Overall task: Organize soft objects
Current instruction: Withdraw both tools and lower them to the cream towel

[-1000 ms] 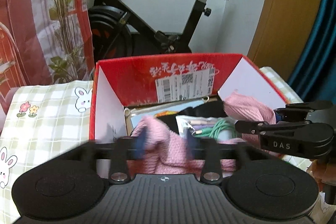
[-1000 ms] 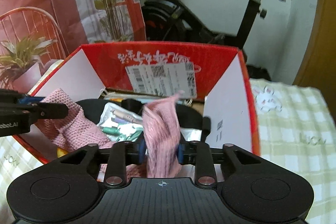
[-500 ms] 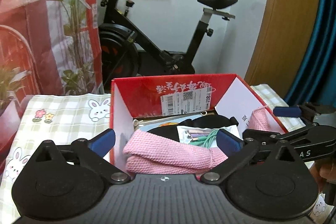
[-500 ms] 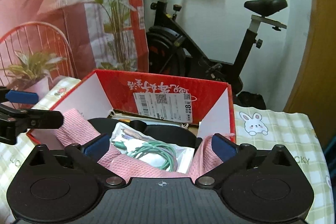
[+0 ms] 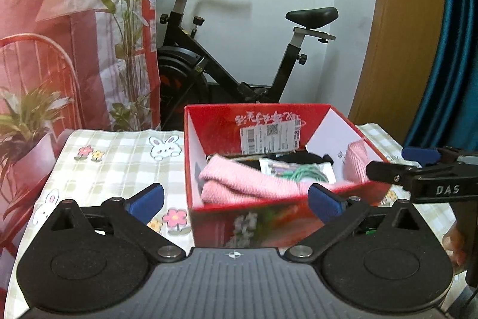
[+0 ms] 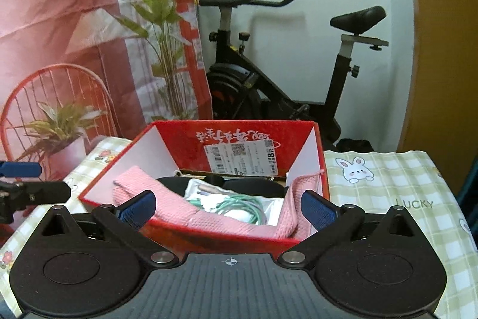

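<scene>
A pink knitted cloth (image 6: pixel 209 214), released a moment ago, is seen draped inside the red cardboard box (image 6: pixel 248 139) on the checked tablecloth (image 6: pixel 388 184), while the left gripper (image 5: pixel 236 198) and right gripper (image 6: pixel 228 207), both spread wide and empty, are drawn back, suggesting this placement is finished.

1. A table carries everything, covered by a checked cloth (image 5: pixel 119 166) with bunny and flower prints
2. A red box (image 6: pixel 239 139) sits directly on the cloth, open at the top
3. In the right view "LUCKY" is printed beside the box
</scene>
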### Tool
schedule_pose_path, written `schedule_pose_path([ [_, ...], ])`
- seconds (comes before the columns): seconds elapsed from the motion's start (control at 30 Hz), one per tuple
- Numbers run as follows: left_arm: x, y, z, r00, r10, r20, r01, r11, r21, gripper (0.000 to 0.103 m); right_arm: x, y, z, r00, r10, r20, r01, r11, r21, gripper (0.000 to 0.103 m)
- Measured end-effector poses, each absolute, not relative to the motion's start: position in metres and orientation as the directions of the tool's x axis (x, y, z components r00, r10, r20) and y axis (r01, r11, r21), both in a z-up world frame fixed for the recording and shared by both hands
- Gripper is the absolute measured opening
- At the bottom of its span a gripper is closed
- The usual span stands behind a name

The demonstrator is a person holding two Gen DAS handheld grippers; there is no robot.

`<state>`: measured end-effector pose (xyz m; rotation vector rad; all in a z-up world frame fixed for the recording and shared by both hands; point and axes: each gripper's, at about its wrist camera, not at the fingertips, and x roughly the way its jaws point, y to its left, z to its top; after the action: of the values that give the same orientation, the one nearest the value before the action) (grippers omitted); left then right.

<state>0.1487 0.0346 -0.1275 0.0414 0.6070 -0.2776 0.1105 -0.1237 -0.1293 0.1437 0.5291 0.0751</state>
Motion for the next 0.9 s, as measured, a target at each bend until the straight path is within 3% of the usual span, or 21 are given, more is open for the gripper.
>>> schedule_pose_path([
  [0.2, 0.119, 0.048, -0.148, 0.76, -0.223, -0.611, 0.259, 0.965, -0.031, 0.103, 0.066, -0.119, -0.15, 0.866, 0.121, -0.485, -0.048, 0.986, 0.161, 0.103],
  [0.57, 0.098, 0.059, -0.215, 0.661, -0.224, -0.716, 0.23, 0.969, -0.09, 0.103, 0.02, -0.102, -0.22, 0.722, 0.122, -0.681, -0.038, 0.99, 0.137, 0.103],
  [0.9, 0.105, 0.056, -0.245, 0.623, -0.208, -0.754, 0.211, 0.973, -0.094, 0.103, 0.014, -0.088, -0.248, 0.606, 0.084, -0.791, -0.072, 0.996, 0.051, 0.103],
])
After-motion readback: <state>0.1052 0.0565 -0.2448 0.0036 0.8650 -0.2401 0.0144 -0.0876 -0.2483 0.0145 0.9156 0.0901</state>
